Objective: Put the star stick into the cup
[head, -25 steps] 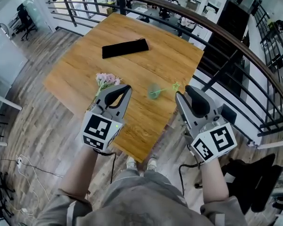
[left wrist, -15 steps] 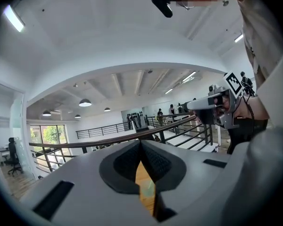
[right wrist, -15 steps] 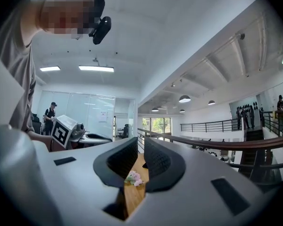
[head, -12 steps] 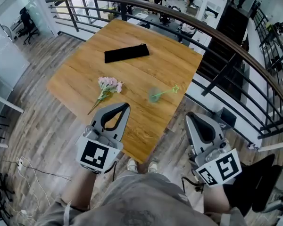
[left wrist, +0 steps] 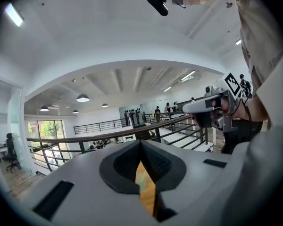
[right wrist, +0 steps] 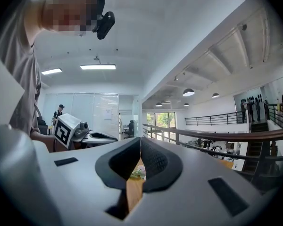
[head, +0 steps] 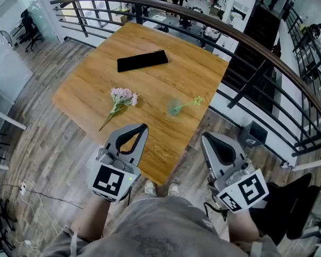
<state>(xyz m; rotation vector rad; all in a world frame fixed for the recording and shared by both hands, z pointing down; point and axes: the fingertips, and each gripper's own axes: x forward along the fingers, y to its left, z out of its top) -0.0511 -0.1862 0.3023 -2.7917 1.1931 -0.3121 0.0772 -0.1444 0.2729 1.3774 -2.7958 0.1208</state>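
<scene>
2 grippers, jaws together, nothing between.
Left gripper (head: 142, 126) and right gripper (head: 206, 138): pads meet. Only head view shows stick (head: 188, 104) by cup (head: 174, 107).

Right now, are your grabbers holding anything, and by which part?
Nothing is held. The left gripper and the right gripper are both shut, with nothing between their jaws.

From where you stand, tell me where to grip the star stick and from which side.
Grip the star stick mid-shaft, likely with the right tool, from above, jaws across it: the thin shaft runs from the green cup out to the star, on that tool's side of the table.
</scene>
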